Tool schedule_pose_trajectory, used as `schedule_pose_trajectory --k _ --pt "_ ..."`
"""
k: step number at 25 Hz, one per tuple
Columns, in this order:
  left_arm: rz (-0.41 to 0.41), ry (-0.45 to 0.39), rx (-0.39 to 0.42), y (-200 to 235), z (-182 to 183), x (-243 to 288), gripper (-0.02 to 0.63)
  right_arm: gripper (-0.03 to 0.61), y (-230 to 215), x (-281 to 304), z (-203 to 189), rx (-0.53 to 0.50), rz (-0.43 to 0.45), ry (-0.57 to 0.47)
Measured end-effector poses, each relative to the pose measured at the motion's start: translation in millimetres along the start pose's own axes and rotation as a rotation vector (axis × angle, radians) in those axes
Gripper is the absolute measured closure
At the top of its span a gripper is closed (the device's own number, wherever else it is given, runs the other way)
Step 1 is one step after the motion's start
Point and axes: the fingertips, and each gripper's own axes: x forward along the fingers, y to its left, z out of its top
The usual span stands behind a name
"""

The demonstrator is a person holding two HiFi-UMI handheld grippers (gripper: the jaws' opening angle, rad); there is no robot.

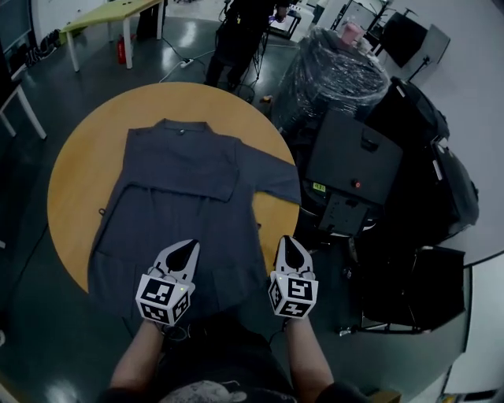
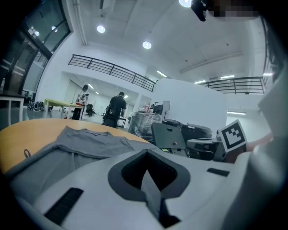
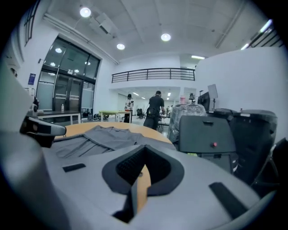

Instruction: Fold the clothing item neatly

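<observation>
A grey collared shirt (image 1: pixel 181 197) lies flat on the round wooden table (image 1: pixel 75 181), collar at the far side. One sleeve is laid across the chest; the other sleeve (image 1: pixel 276 185) reaches out to the right. My left gripper (image 1: pixel 186 249) hovers over the shirt's near part, shut and empty. My right gripper (image 1: pixel 290 242) is level with it, just past the shirt's right edge, also shut and empty. The left gripper view shows the shirt (image 2: pixel 85 143) beyond the closed left gripper (image 2: pixel 146 175). In the right gripper view the shirt (image 3: pixel 103 137) lies ahead and left of the right gripper (image 3: pixel 138 177).
A black hard case (image 1: pixel 350 157) with a red button stands close to the table's right edge. Behind it is a plastic-wrapped load (image 1: pixel 335 75). A person (image 1: pixel 236 39) stands beyond the table's far side. A green table (image 1: pixel 110 16) is at the far left.
</observation>
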Motion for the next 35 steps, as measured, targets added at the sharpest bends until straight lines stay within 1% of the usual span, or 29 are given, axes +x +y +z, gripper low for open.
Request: schedule_pose_trajectory --k 3,7,9,12,16,19,23,26,29,35 --pt "-0.045 0.016 -0.007 -28 -11 0 0.606 0.588 -21 -29 -13 0.001 -0.052 0.008" --pt "-0.105 0.013 0.044 -58 -4 10 0.606 0.588 -55 -49 -16 0.062 -0.13 -0.016" --pt "-0.116 0.011 0.068 -66 0 17 0.605 0.588 -64 -51 -20 0.074 -0.15 -0.02" --pt "-0.118 0.017 0.075 -77 1 28 0.606 0.588 -71 -51 -29 0.056 -0.15 -0.002" --pt "-0.12 0.039 0.08 -109 -3 54 0.606 0.588 -100 -50 -39 0.065 -0.121 -0.005" --pt "-0.113 0.046 0.096 -142 -5 84 0.606 0.588 -141 -48 -47 0.08 -0.109 -0.005" --pt "-0.074 0.046 0.117 -184 -9 133 0.606 0.588 -195 -38 -60 0.122 -0.084 0.009" --pt "-0.038 0.049 0.119 -213 -12 161 0.606 0.588 -215 -31 -67 0.115 -0.015 0.018" --pt "0.005 0.041 0.11 -235 -12 180 0.606 0.588 -232 -23 -66 0.116 0.052 -0.001" --pt "0.106 0.032 0.086 -253 -21 208 0.606 0.588 -247 -6 -70 0.106 0.173 -0.014"
